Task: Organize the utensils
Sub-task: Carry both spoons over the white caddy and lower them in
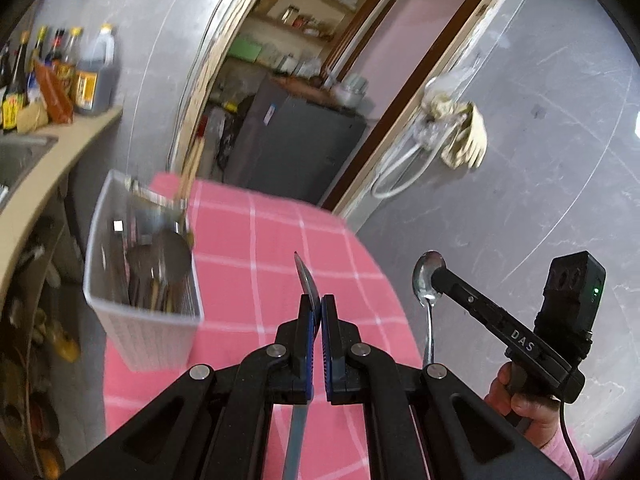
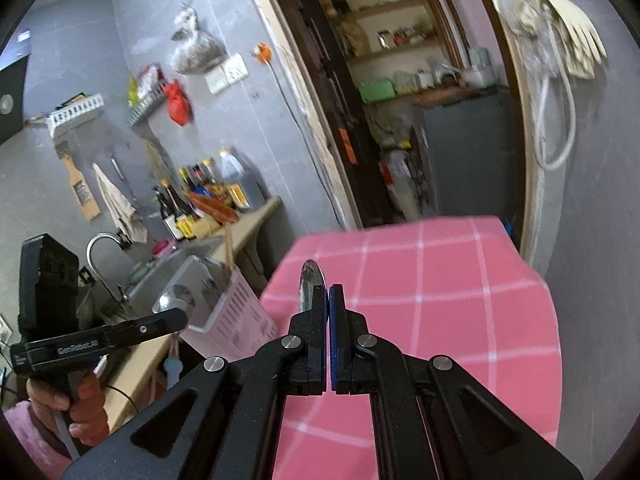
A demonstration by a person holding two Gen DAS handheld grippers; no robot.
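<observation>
Left gripper [image 1: 317, 308] had its jaws clenched on a knife [image 1: 307, 280], blade poking up past the tips, held above the pink checked table [image 1: 248, 232]. Right gripper [image 2: 329, 294] was clamped on a spoon [image 2: 310, 284], bowl up, also over the table. White utensil basket [image 1: 140, 328] sat at the table's left edge, holding what looked like a ladle [image 1: 172, 256] and other blurred utensils.
</observation>
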